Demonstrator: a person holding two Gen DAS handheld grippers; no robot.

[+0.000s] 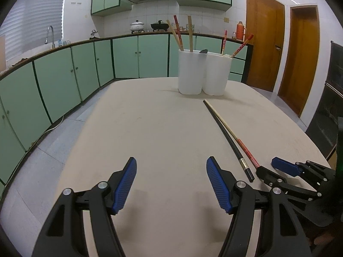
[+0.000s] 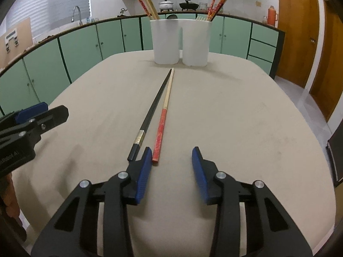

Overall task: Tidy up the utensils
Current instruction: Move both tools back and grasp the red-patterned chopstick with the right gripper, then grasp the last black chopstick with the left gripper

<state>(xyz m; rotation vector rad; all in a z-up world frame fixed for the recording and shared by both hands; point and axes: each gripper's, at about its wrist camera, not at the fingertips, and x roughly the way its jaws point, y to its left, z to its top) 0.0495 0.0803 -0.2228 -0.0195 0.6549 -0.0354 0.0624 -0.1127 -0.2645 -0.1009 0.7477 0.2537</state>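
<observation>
Two chopsticks lie side by side on the beige table, pointing at the holders: a black chopstick with a metal band and a red-and-cream chopstick. My right gripper stands open low over their near ends. The red chopstick's end lies just inside its left pad, and the black one's end lies outside that finger. My left gripper is open and holds nothing, to the left of the chopsticks. Two joined white holders hold several chopsticks.
The holders stand at the far end of the table, about a chopstick's length beyond the loose pair. Green cabinets curve around the left and back. Wooden doors are at the right, and a dark cabinet stands beside the table's right edge.
</observation>
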